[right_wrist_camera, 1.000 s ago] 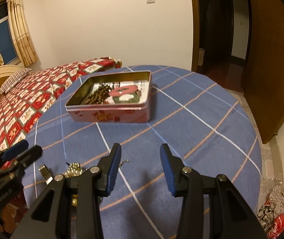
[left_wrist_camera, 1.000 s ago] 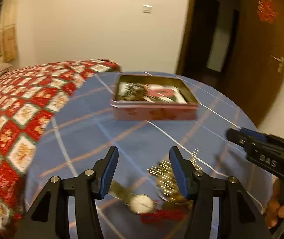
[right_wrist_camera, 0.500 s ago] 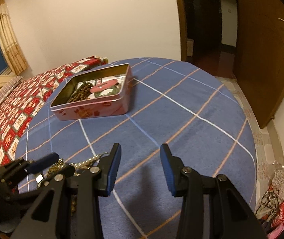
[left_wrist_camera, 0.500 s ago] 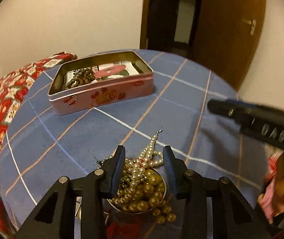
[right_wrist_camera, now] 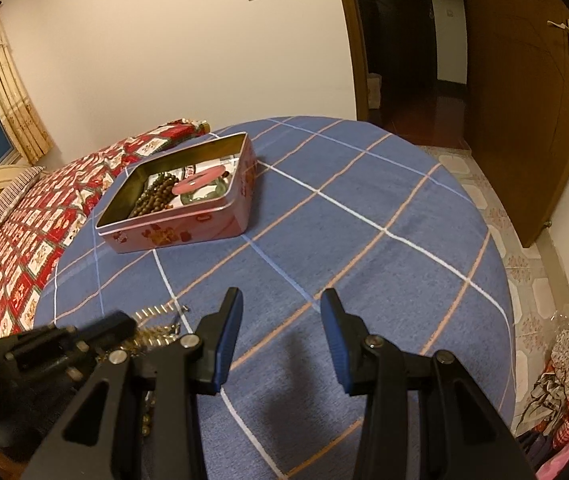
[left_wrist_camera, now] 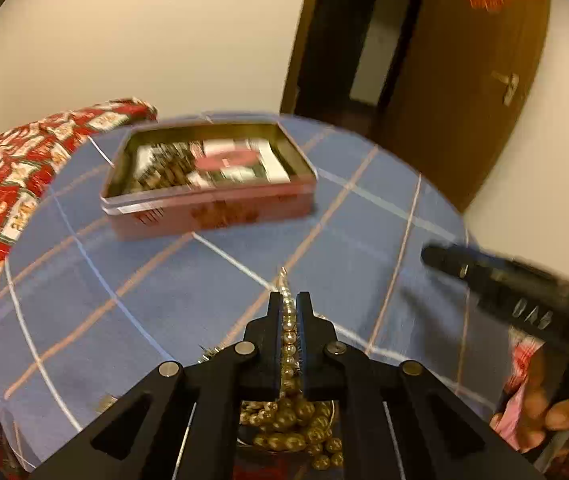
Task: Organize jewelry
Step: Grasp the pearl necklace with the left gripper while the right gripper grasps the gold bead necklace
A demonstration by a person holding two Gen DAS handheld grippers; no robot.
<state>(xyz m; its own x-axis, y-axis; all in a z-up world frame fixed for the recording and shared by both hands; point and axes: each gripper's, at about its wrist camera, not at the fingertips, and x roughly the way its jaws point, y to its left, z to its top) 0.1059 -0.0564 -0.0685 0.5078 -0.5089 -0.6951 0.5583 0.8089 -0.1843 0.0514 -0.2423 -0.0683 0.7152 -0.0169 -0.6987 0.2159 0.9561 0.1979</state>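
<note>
A gold bead necklace (left_wrist_camera: 288, 335) lies heaped on the blue checked tablecloth (left_wrist_camera: 188, 280), close to the near edge. My left gripper (left_wrist_camera: 289, 301) is shut on one strand of it, and the beads show in the narrow slit between its fingers. More of the heap (left_wrist_camera: 293, 420) shows below the gripper body. An open pink tin (left_wrist_camera: 212, 213) stands farther back, holding brown beads (right_wrist_camera: 155, 197) and a pink ring (right_wrist_camera: 200, 180). My right gripper (right_wrist_camera: 282, 305) hovers open over bare cloth, nothing between its fingers, to the right of the necklace (right_wrist_camera: 152, 314).
A bed with a red patterned quilt (right_wrist_camera: 44, 216) borders the table on the left. A brown door (right_wrist_camera: 524, 120) and a dark doorway lie beyond the far right. A hand (left_wrist_camera: 556, 412) holds the right gripper's handle. Crumpled cloth lies on the floor (right_wrist_camera: 564, 380).
My left gripper's jaws have closed from wide apart onto a strand of the gold beads after swinging over the heap. The right gripper stayed open and shifted only slightly.
</note>
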